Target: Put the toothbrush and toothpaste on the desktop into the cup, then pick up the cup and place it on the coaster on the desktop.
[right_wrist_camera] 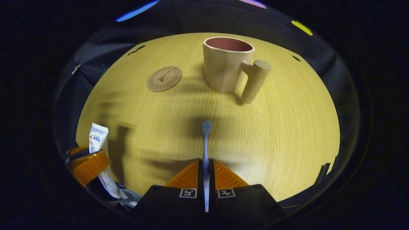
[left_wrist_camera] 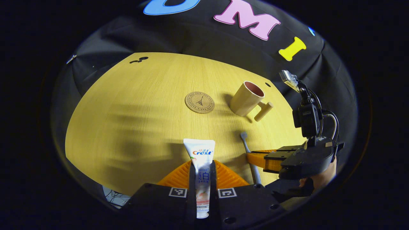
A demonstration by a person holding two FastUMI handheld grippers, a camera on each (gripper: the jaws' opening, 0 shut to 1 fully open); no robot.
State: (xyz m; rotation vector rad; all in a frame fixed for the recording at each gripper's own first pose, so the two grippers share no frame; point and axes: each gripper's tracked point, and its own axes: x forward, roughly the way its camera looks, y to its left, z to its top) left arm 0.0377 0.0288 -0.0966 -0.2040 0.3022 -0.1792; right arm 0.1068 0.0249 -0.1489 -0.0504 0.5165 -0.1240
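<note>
Left gripper view: toothpaste (left_wrist_camera: pixel 201 166), a white tube, pinched between the orange fingers (left_wrist_camera: pixel 179 175) of the left gripper (left_wrist_camera: pixel 202 174); crimped end points forward over the table (left_wrist_camera: pixel 127 127), lower end runs down between the black finger mounts, and whether the tube touches the wood cannot be told. Right gripper (left_wrist_camera: pixel 271 159) enters from the right, side-on; a hand (left_wrist_camera: pixel 322 177) behind it is partly cut off by the housing. Toothbrush (left_wrist_camera: pixel 250 156) shows as a pale blue stem with its head forward, its middle hidden by that gripper's orange finger. Cup (left_wrist_camera: pixel 247 97), beige with a dark pink inside and a thick cylindrical handle, stands upright far right on the table. Coaster (left_wrist_camera: pixel 199 102), a round cork disc with a stamped tower, lies just left of the cup, apart from it. Right gripper view: toothbrush (right_wrist_camera: pixel 206 150) clamped between the pressed-together orange fingers (right_wrist_camera: pixel 228 175) of the right gripper (right_wrist_camera: pixel 206 174), bristle head forward, handle end lost between the mounts. Cup (right_wrist_camera: pixel 228 64) stands directly ahead, handle turned right, casting shadow toward the brush. Coaster (right_wrist_camera: pixel 164 78) lies left of the cup, bare. Left gripper (right_wrist_camera: pixel 88 159) sits low at the left edge, partly cut off, toothpaste (right_wrist_camera: pixel 97 139) standing out of it.
</note>
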